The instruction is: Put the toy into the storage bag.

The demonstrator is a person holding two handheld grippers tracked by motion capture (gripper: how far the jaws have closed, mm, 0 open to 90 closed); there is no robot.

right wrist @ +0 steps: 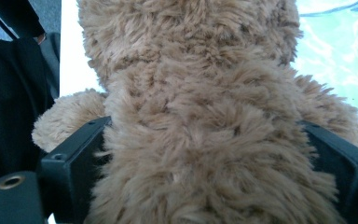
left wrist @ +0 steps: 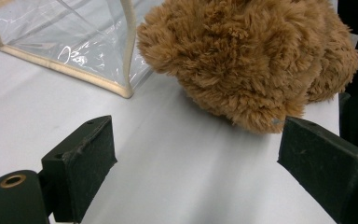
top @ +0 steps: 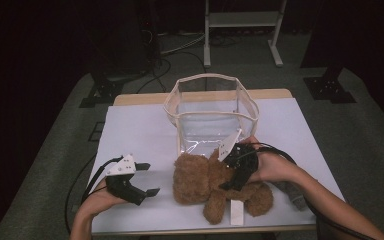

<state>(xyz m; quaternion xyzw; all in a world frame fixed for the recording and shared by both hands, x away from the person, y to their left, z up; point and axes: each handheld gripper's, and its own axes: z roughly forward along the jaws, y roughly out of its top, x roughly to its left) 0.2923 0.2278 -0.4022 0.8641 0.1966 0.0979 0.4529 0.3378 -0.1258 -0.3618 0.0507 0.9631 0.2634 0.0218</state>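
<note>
Step in hand: you're gripping fluffy brown plush teddy bear w/ right gripper; jaws astride bear's torso, pressed into fur both sides. Bear lies near front edge of white tabletop, just in front of clear plastic bag w/ cream trim.

Left gripper jaws apart, holding nothing, just left of bear.

Bag upright, mouth open, looks empty.

Next, prob: lift bear clear of rim, lower into bag; left gripper could steady floppy rim.
</note>
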